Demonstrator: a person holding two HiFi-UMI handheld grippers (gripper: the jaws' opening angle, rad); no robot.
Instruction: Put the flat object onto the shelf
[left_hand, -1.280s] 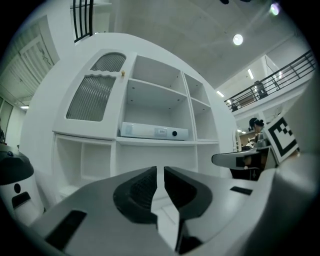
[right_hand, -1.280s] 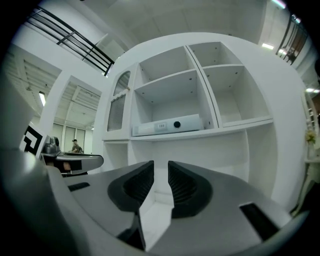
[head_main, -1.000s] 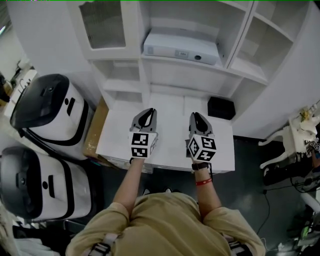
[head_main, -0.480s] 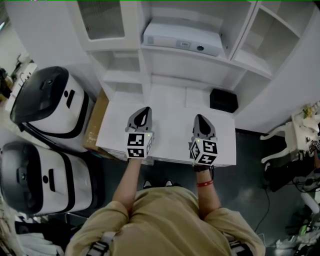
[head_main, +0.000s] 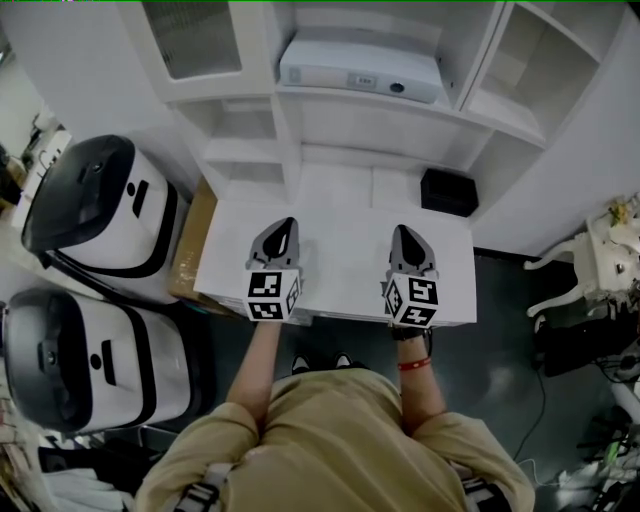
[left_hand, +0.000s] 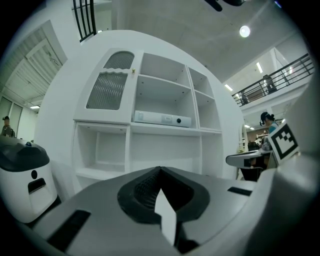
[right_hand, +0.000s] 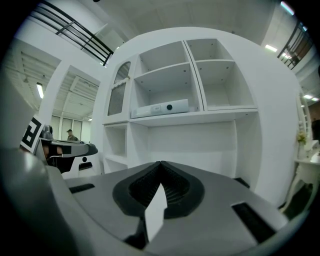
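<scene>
1. Head view: the flat object (head_main: 360, 72), a white slab-shaped case, lies on the middle shelf (head_main: 385, 104) of the white shelf unit (head_main: 290, 150), touched by neither tool.
2. Over the white bench (head_main: 340, 255), near its front edge, hangs the left gripper (head_main: 285, 224). The left gripper view shows its fingers (left_hand: 137, 192) pressed together at the tips with nothing between them.
3. Well apart to its right, also over the bench, is the right gripper (head_main: 403, 232). In the right gripper view its fingers (right_hand: 175, 185) meet tip to tip and hold nothing.
4. Both gripper views face the shelf unit, with the flat object ahead on its shelf.
5. At the bench's back right corner sits a small black box (head_main: 448, 192).
6. On the floor to the left stand two white-and-black machines (head_main: 95, 215). A cardboard box (head_main: 190, 255) is wedged against the bench's left side.
</scene>
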